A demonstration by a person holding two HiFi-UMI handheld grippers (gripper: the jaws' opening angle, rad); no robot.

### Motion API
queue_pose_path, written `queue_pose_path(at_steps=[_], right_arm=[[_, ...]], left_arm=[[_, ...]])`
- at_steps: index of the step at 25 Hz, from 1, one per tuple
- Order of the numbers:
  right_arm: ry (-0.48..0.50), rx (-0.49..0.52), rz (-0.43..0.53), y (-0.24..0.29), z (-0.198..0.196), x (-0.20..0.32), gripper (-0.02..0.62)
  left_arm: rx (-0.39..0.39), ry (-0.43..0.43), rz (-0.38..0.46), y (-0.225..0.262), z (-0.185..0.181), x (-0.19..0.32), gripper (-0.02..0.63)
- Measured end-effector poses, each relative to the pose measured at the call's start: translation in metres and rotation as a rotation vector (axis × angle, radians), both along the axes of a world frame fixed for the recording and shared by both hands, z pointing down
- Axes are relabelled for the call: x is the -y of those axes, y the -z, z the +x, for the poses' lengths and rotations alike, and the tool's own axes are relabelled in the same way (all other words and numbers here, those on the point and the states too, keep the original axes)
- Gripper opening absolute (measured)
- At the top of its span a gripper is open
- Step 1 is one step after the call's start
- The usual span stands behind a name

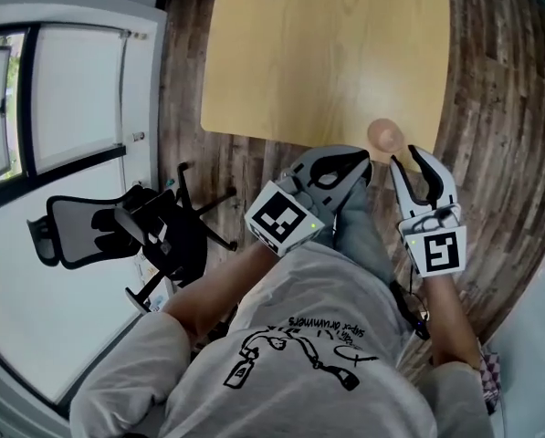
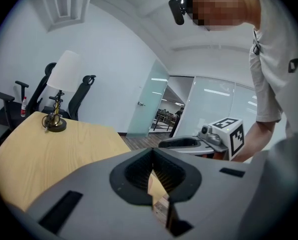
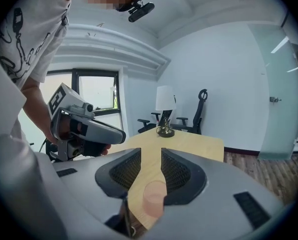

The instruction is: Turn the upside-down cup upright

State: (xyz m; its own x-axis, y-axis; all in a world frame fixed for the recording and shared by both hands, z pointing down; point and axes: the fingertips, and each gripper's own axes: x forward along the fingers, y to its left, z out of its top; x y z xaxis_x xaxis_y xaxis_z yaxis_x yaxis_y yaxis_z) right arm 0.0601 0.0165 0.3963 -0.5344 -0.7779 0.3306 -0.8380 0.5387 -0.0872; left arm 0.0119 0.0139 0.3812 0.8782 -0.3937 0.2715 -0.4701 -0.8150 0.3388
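I see a grey short-sleeved T-shirt (image 1: 281, 286) with a black line-drawing print (image 1: 299, 354) at 6 o'clock. Left gripper (image 1: 363, 167) and right gripper (image 1: 406, 159): grey shells, black ribbed pads (image 3: 125, 171), white black-marked cubes (image 1: 286, 219) (image 1: 434, 252).

Under me a pale wooden table (image 1: 327, 53) stands on a dark plank floor (image 1: 500, 89). On my left, a black office chair (image 1: 153, 231) waits by a tall bright window (image 1: 71, 89). A white-shaded lamp (image 2: 65, 74) sits at the table's far end, more chairs (image 3: 201, 106) behind it, then white walls (image 3: 228, 74) and a frosted glass door (image 2: 146, 104)
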Motion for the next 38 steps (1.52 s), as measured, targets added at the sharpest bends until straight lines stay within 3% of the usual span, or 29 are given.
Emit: queue_pose_path(at_steps=[12, 29, 38], right_arm=[[-0.022, -0.011, 0.029, -0.05, 0.001, 0.004, 0.266], [-0.029, -0.053, 0.023, -0.12, -0.01, 0.015, 0.31], [-0.042, -0.048, 0.031, -0.124, -0.015, 0.017, 0.308]], left_arm=[[-0.008, -0.022, -0.022, -0.038, 0.008, 0.003, 0.009], [0.024, -0.029, -0.071, -0.095, 0.004, 0.007, 0.009], [0.026, -0.019, -0.087, -0.101, -0.004, 0.007, 0.009]])
